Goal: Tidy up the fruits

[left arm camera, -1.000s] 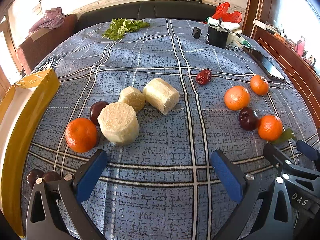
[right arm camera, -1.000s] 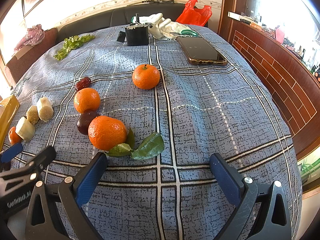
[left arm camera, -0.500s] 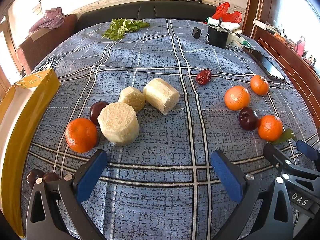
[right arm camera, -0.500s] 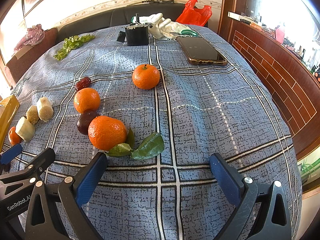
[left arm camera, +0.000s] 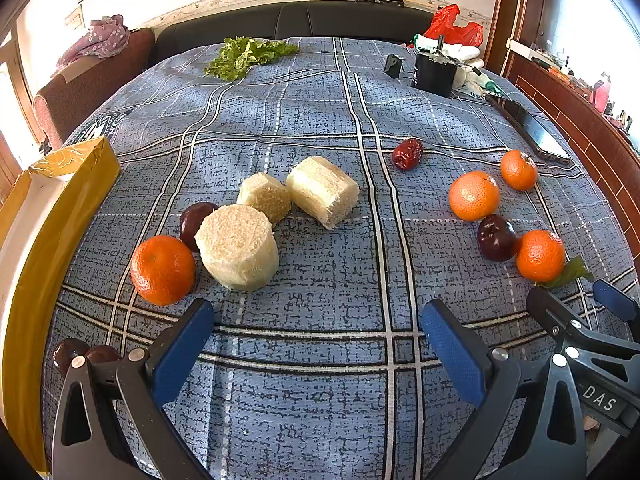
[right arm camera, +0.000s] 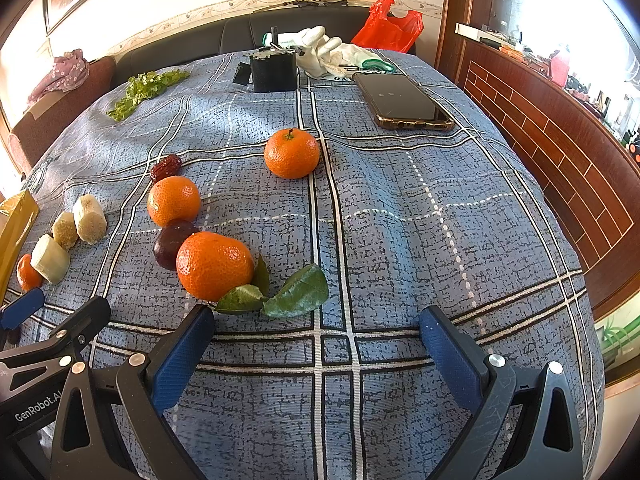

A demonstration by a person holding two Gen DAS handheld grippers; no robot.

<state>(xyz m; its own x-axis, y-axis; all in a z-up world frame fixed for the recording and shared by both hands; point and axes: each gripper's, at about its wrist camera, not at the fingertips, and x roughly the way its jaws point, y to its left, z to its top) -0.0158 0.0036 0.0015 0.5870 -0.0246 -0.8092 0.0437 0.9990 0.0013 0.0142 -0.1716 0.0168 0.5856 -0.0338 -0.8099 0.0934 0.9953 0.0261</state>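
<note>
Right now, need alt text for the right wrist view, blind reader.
The open right gripper hovers empty over a blue plaid cloth, just short of a leafy tangerine touching a dark plum. Two more tangerines and a red date lie beyond. A phone sits far right; the left gripper shows at the lower left.

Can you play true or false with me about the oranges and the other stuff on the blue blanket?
1. The left gripper is holding an orange. False: it is open and holds nothing.
2. The orange with leaves touches a dark plum. True.
3. The phone lies on top of the lettuce. False: they lie far apart, at opposite sides of the blanket.
4. Four oranges lie on the blanket. True.
5. The right gripper is shut. False: its jaws stand wide apart.
</note>
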